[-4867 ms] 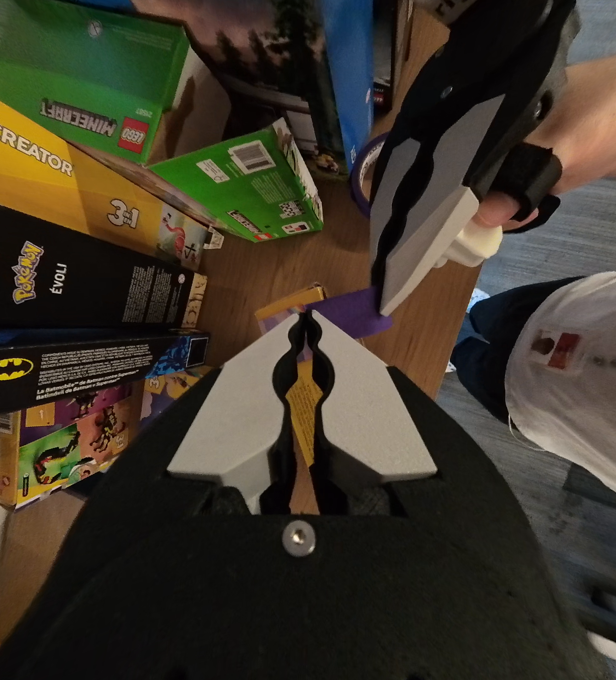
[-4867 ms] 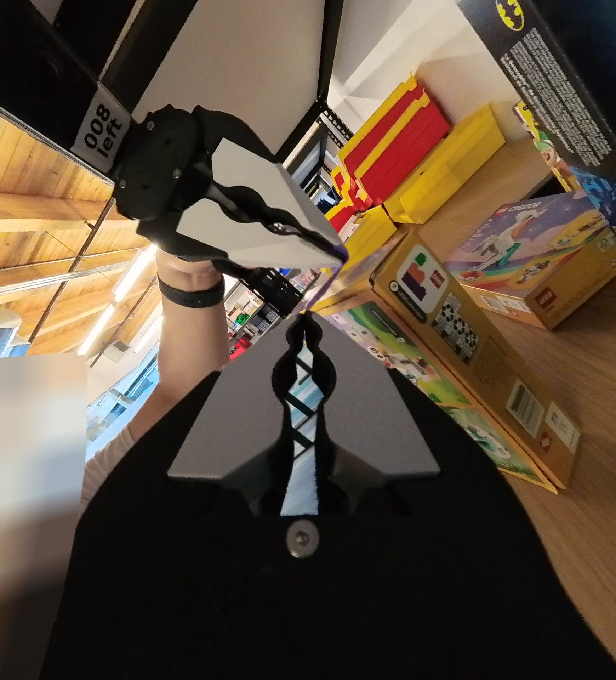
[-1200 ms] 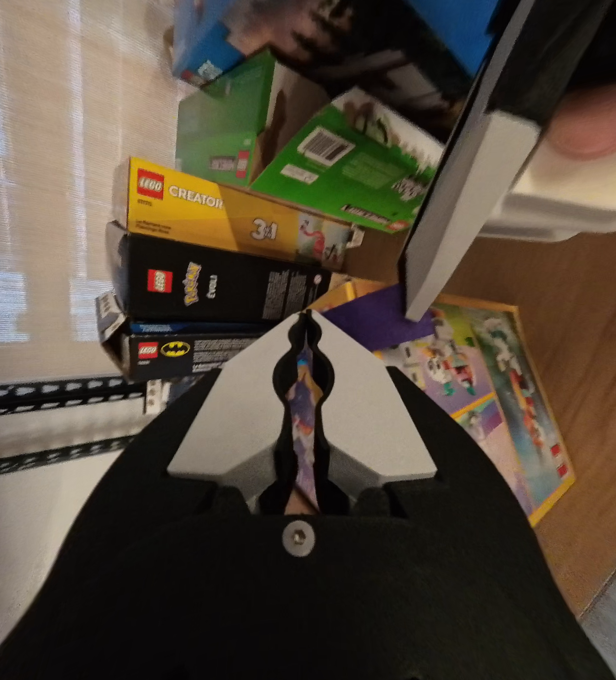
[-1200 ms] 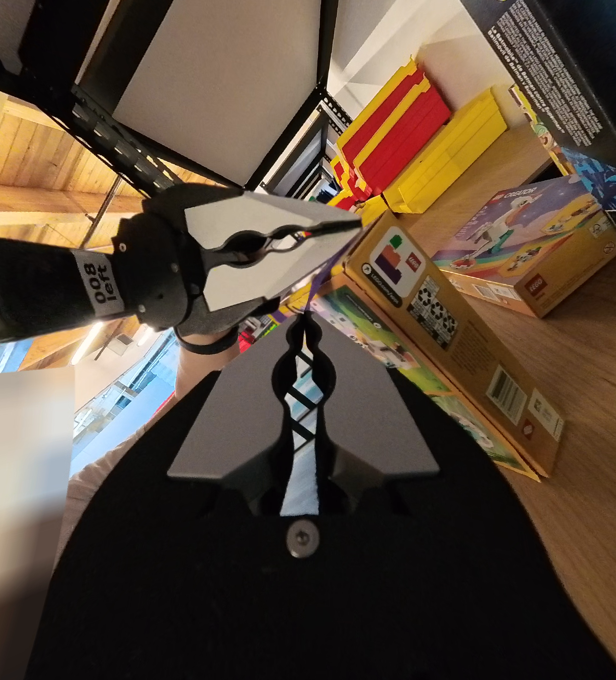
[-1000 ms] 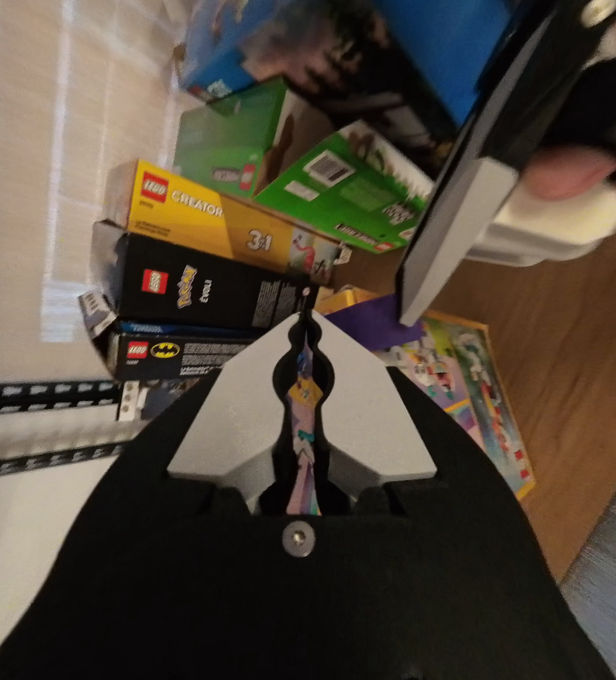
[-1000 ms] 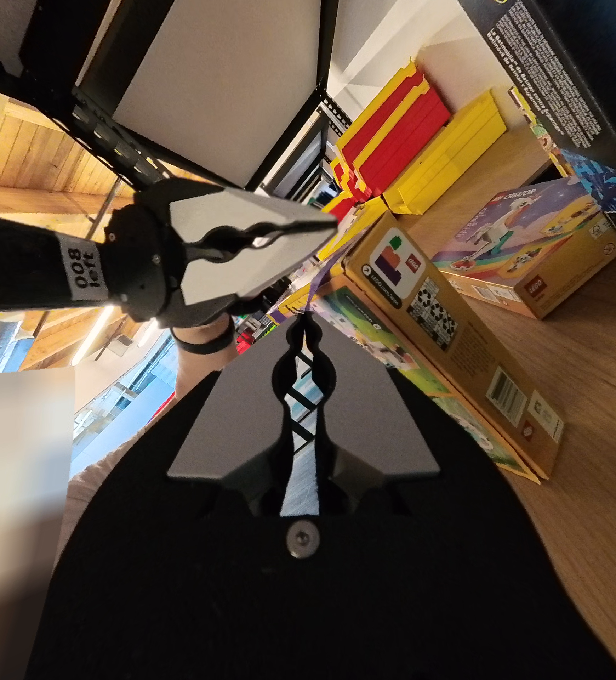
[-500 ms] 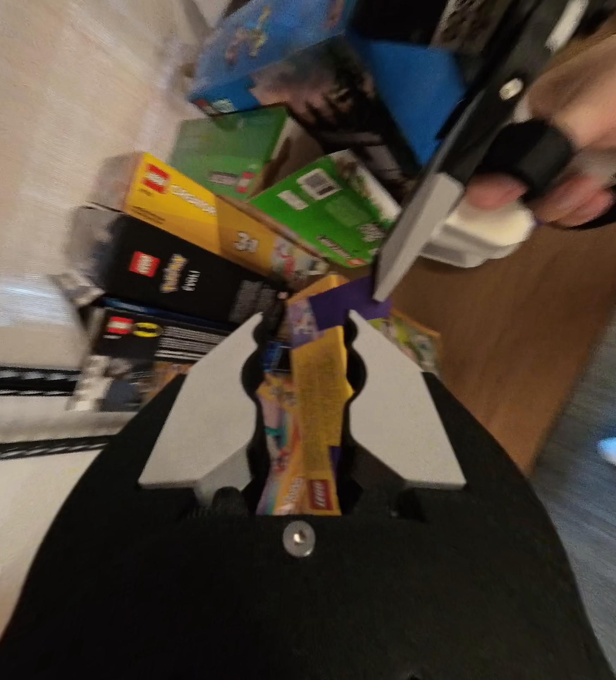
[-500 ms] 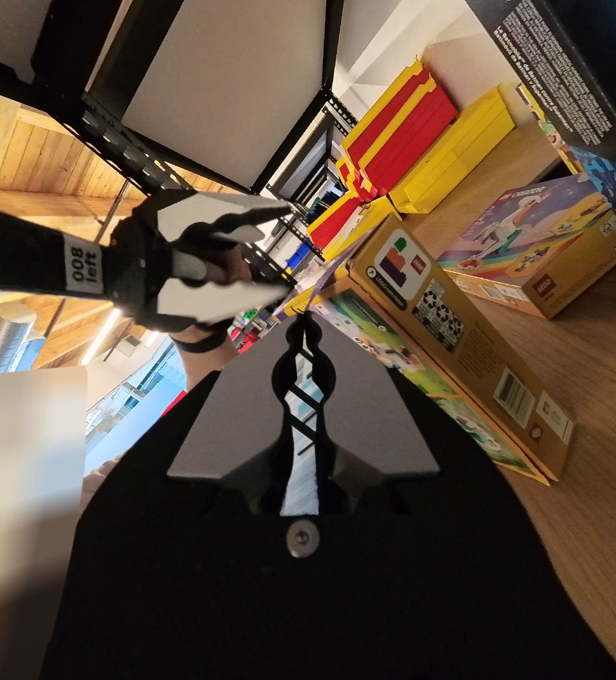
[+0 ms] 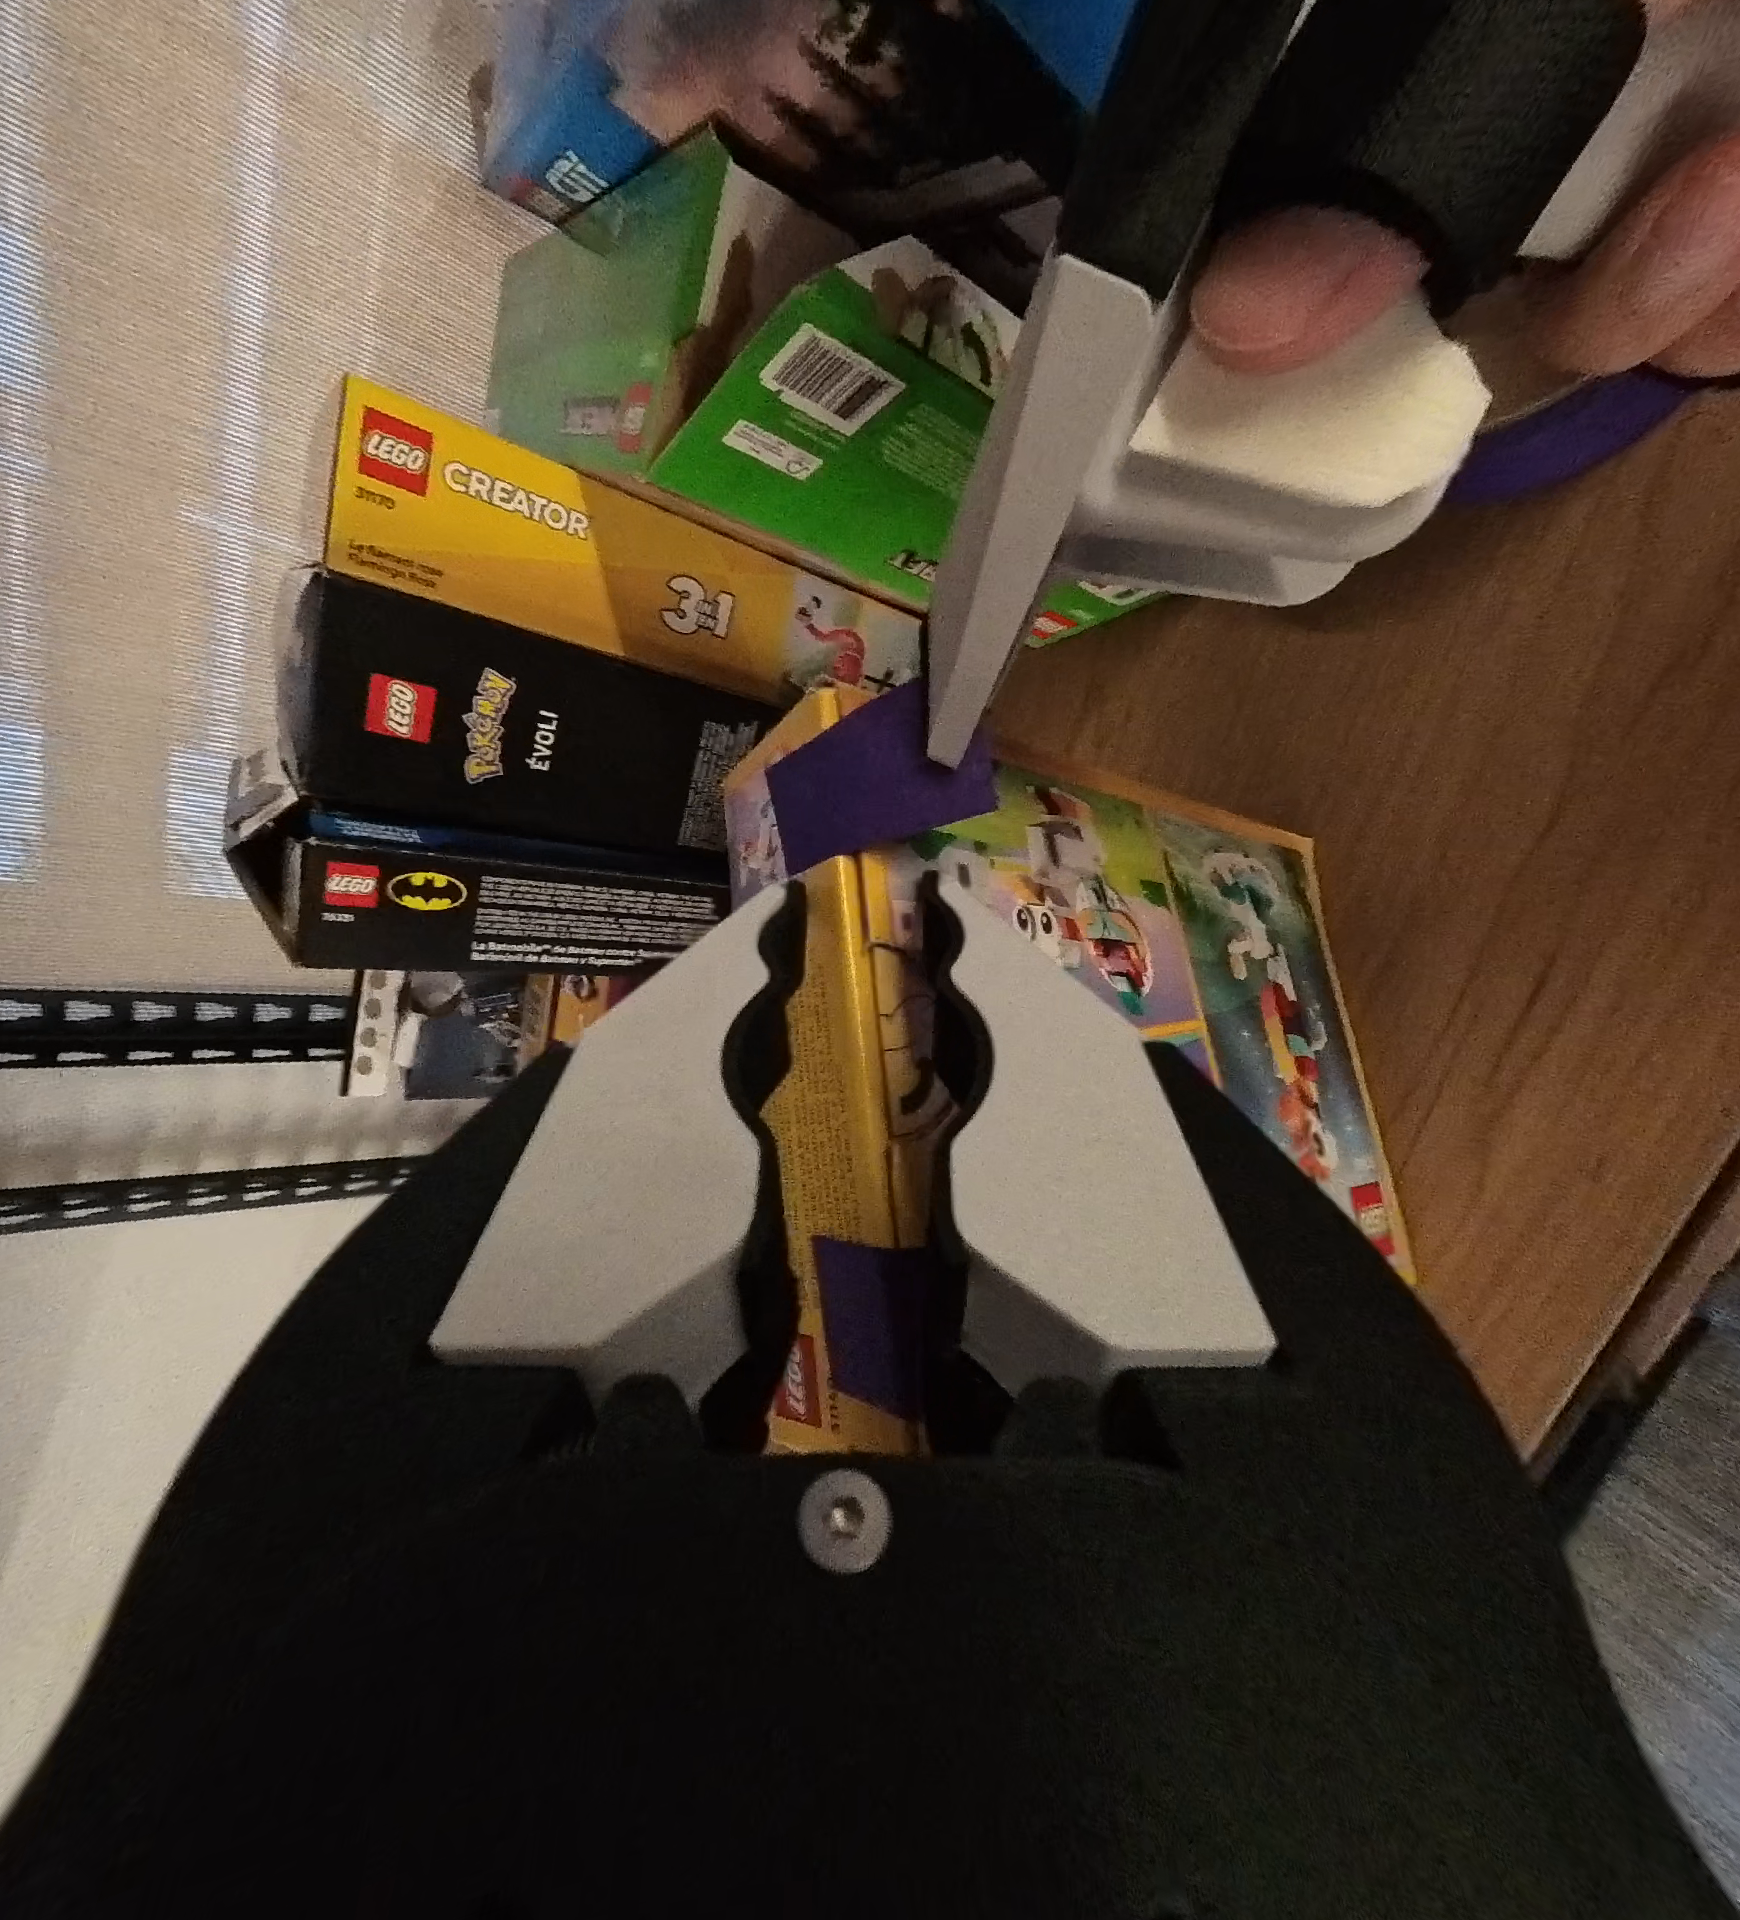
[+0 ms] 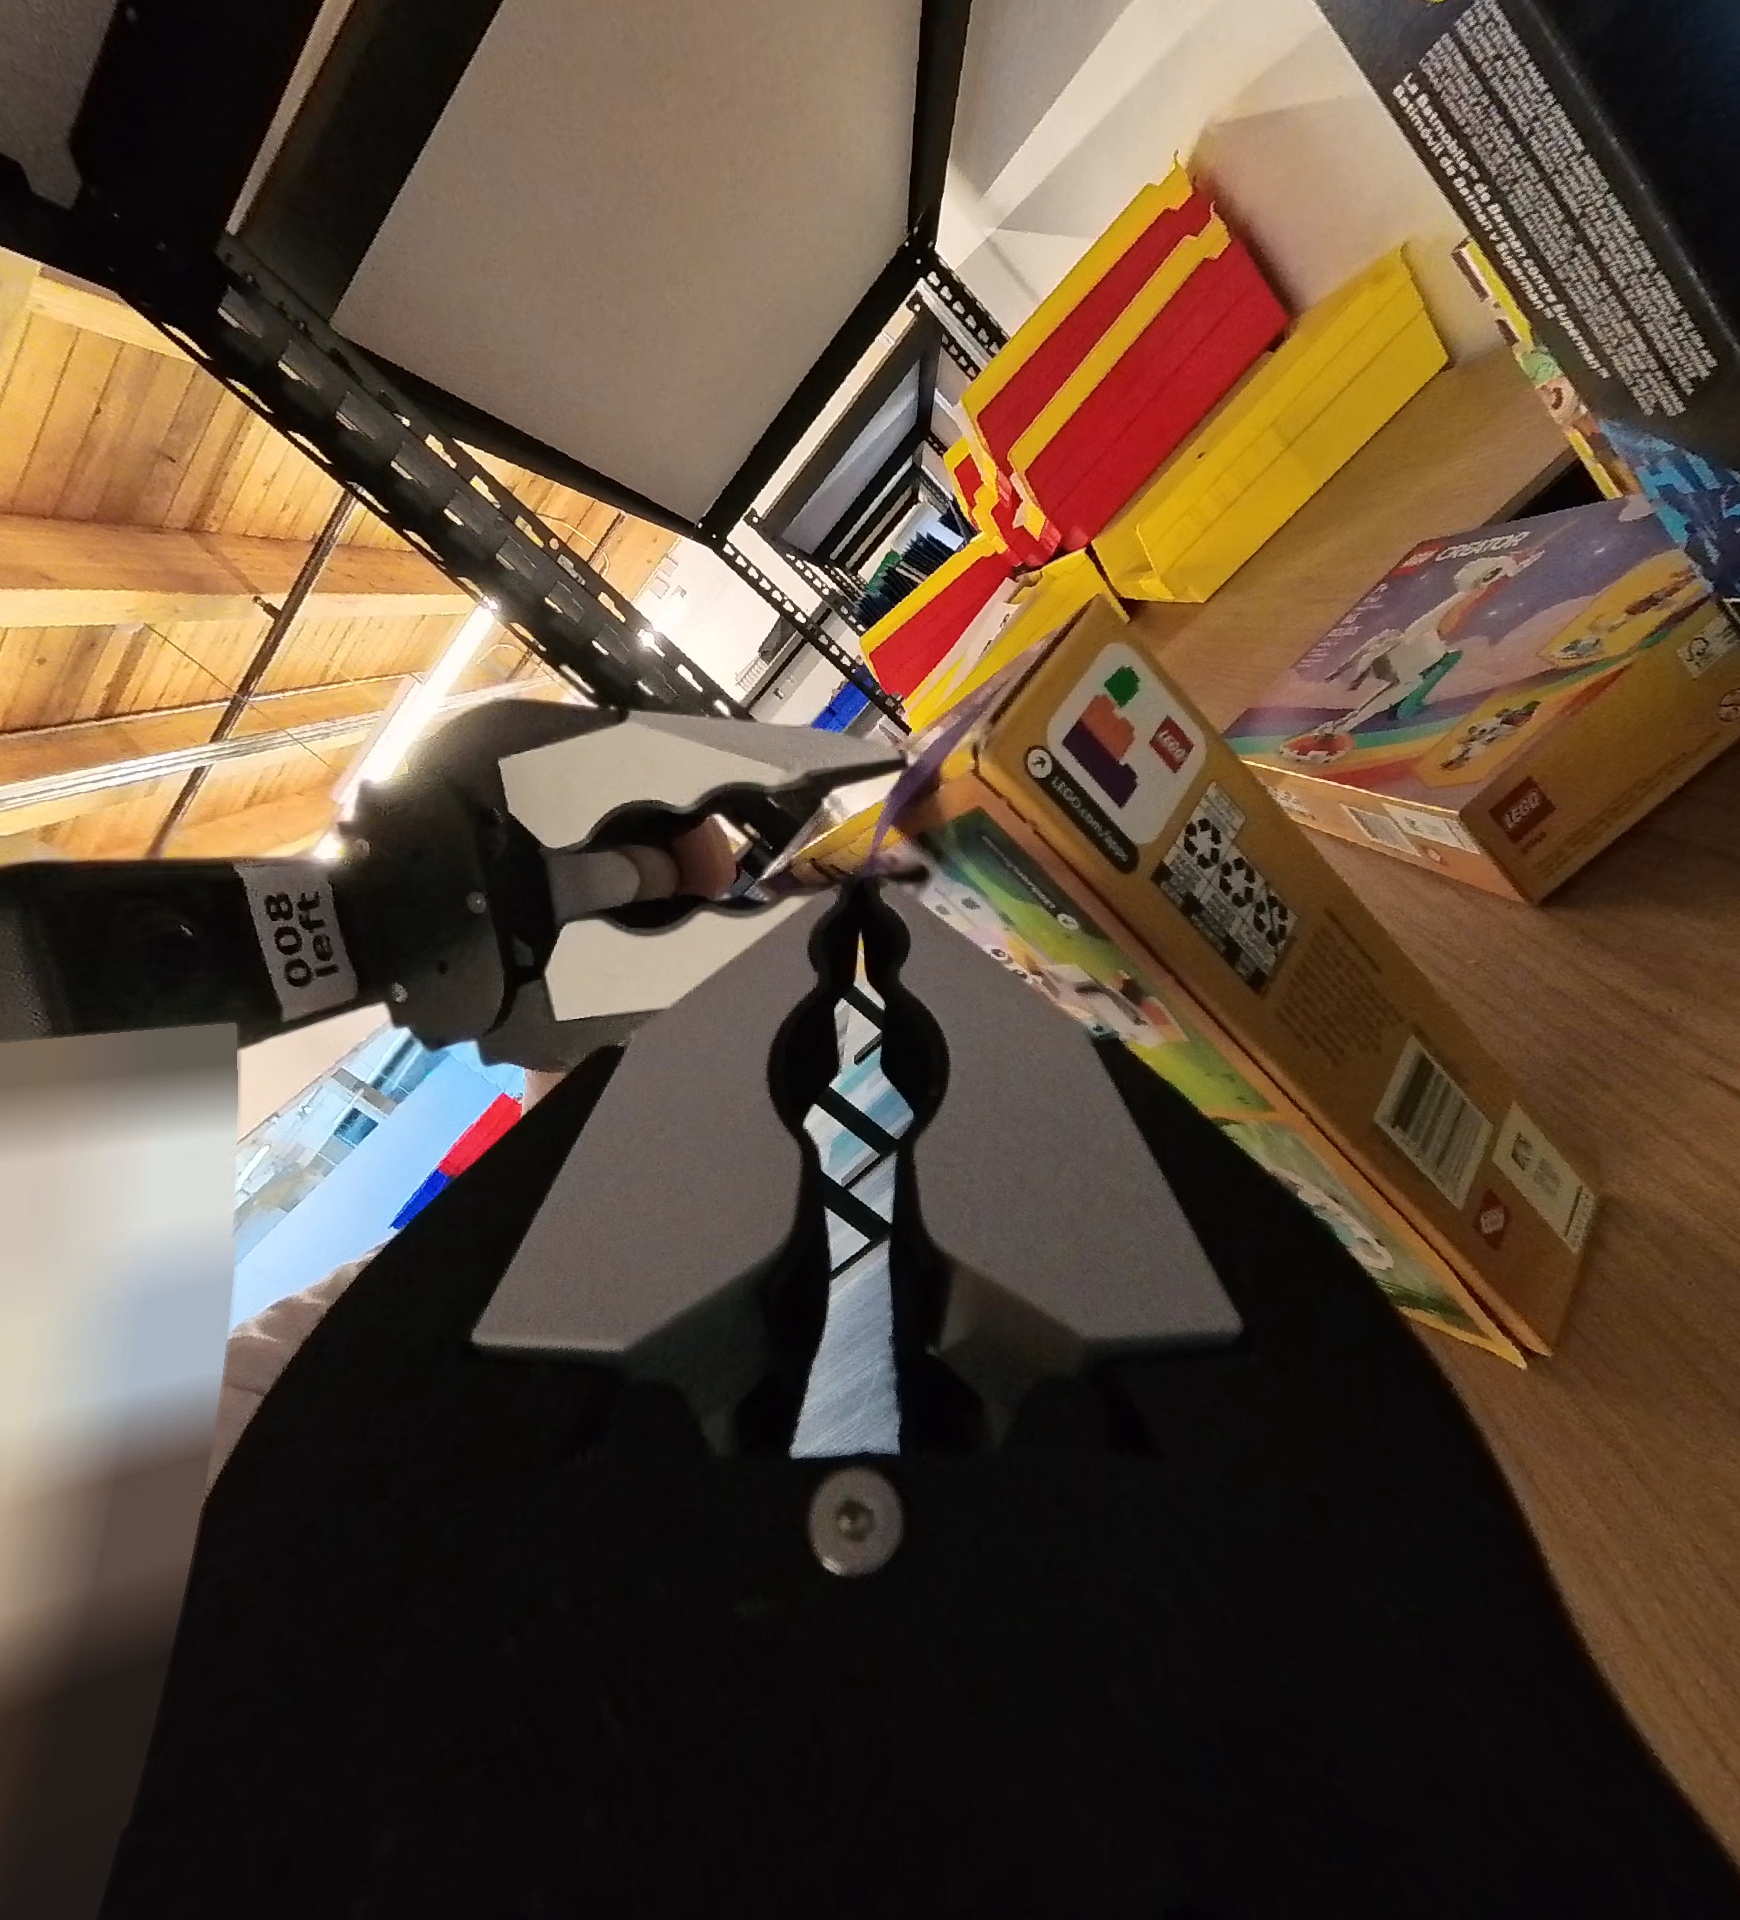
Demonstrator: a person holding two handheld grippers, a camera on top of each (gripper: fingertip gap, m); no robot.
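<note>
Left wrist view: the left gripper (image 9: 861, 904) stands part open, its jaws astride the yellow edge of a flat toy box (image 9: 1136, 997) without visibly gripping it. The box lies on the wooden table (image 9: 1468, 810), its long axis running from near to far. A strip of purple tape (image 9: 871, 784) at the box's far corner is pinched shut in the right gripper (image 9: 949, 743). To the left, 3 printed boxes (image 9: 533, 644) are stacked: yellow, black, black; 2 green boxes (image 9: 824, 416) lie beyond.

Right wrist view: the right gripper (image 10: 861, 883) is closed on the tape end. The left gripper (image 10: 866, 805) reaches in from the left. Red and yellow bins (image 10: 1188, 384) sit far off.
</note>
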